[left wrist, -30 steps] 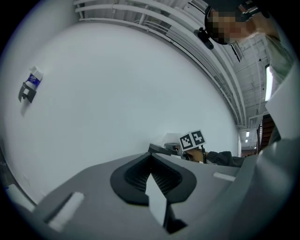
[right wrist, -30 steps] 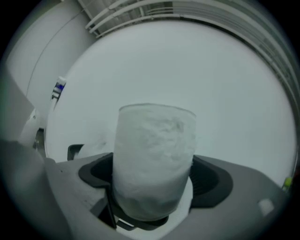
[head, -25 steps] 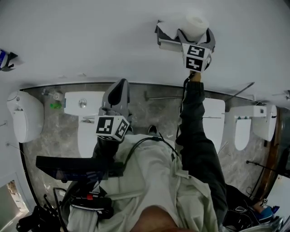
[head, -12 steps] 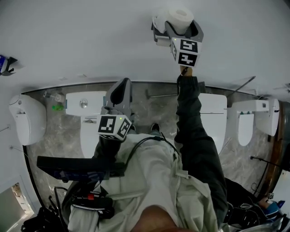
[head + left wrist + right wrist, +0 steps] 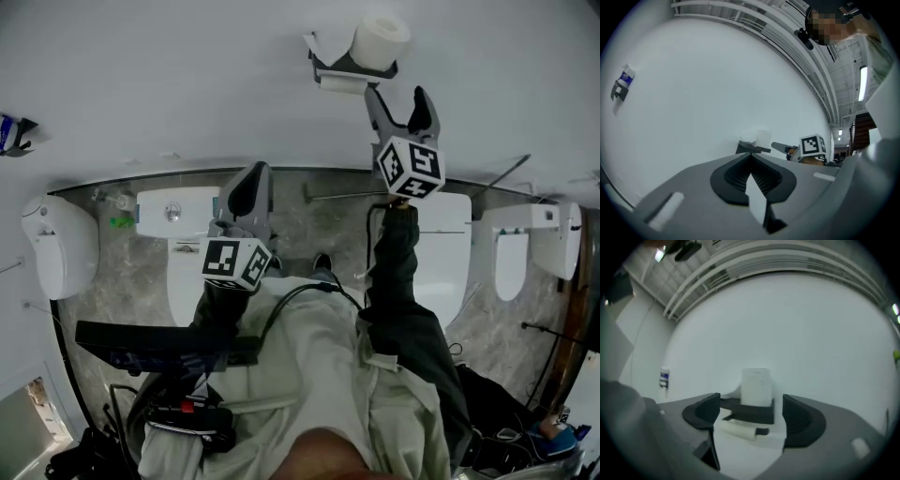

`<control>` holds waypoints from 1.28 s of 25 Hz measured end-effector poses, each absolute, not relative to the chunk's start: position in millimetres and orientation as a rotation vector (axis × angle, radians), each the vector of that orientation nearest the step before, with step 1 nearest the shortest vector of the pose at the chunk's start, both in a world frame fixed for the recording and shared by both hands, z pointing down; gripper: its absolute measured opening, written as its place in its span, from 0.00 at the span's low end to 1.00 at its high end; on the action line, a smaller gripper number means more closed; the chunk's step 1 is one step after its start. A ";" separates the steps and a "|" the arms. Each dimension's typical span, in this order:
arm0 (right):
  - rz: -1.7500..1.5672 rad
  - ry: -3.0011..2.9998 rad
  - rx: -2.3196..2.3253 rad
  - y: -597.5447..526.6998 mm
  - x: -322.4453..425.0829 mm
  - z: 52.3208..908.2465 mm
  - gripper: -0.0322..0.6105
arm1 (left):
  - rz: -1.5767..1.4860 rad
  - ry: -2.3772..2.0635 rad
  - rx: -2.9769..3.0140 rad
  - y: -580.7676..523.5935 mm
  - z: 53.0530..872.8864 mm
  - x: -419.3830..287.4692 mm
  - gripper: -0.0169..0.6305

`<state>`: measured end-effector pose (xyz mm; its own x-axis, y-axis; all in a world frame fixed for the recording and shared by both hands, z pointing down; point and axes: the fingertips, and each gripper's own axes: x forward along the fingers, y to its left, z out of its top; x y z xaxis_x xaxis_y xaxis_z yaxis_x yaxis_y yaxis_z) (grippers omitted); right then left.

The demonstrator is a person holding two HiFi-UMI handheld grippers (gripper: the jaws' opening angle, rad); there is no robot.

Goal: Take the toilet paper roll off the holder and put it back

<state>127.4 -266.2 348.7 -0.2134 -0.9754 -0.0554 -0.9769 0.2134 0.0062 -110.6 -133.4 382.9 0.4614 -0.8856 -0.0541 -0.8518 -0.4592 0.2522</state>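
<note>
The white toilet paper roll (image 5: 380, 39) stands upright on top of the black wall holder (image 5: 339, 68), high on the white wall. In the right gripper view the roll (image 5: 755, 386) sits on the holder's shelf (image 5: 749, 413), with a white bar (image 5: 738, 430) below it. My right gripper (image 5: 401, 101) is open and empty, a short way back from the roll and not touching it. My left gripper (image 5: 246, 192) is lower left, shut and empty, pointing at the wall. The left gripper view shows the roll (image 5: 762, 138) far off.
Below the wall line stand two white toilets (image 5: 178, 253) (image 5: 441, 239), with more white fixtures at far left (image 5: 56, 244) and far right (image 5: 525, 253). A small blue-labelled fitting (image 5: 11, 127) hangs on the wall at left. The person's body and cables fill the bottom.
My right gripper was around the roll on the holder; it has drawn back down and to the right, leaving the roll standing there. The left gripper has not moved.
</note>
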 end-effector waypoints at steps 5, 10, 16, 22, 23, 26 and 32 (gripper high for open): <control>0.061 2.603 -1.603 -162.0 61.3 366.7 0.51 | -0.269 -1.464 2.555 -130.1 379.4 -83.3 0.04; -0.019 2.548 -1.570 -104.9 64.1 372.1 0.05 | -0.247 -1.423 2.605 -119.8 378.2 -65.3 0.04; -0.041 2.587 -1.624 -91.3 78.4 382.0 0.05 | -0.206 -1.412 2.594 -111.3 386.9 -49.1 0.04; -0.028 2.616 -1.625 -90.2 66.0 387.3 0.05 | -0.189 -1.425 2.589 -109.3 390.6 -50.0 0.04; -0.031 2.622 -1.618 -89.4 64.1 387.4 0.05 | -0.188 -1.431 2.586 -109.0 390.8 -50.6 0.04; -0.035 2.641 -1.593 -87.3 59.8 387.8 0.05 | -0.184 -1.442 2.581 -107.0 392.4 -50.5 0.04; -0.029 2.673 -1.552 -86.5 48.5 387.2 0.05 | -0.174 -1.445 2.572 -106.6 397.0 -52.2 0.04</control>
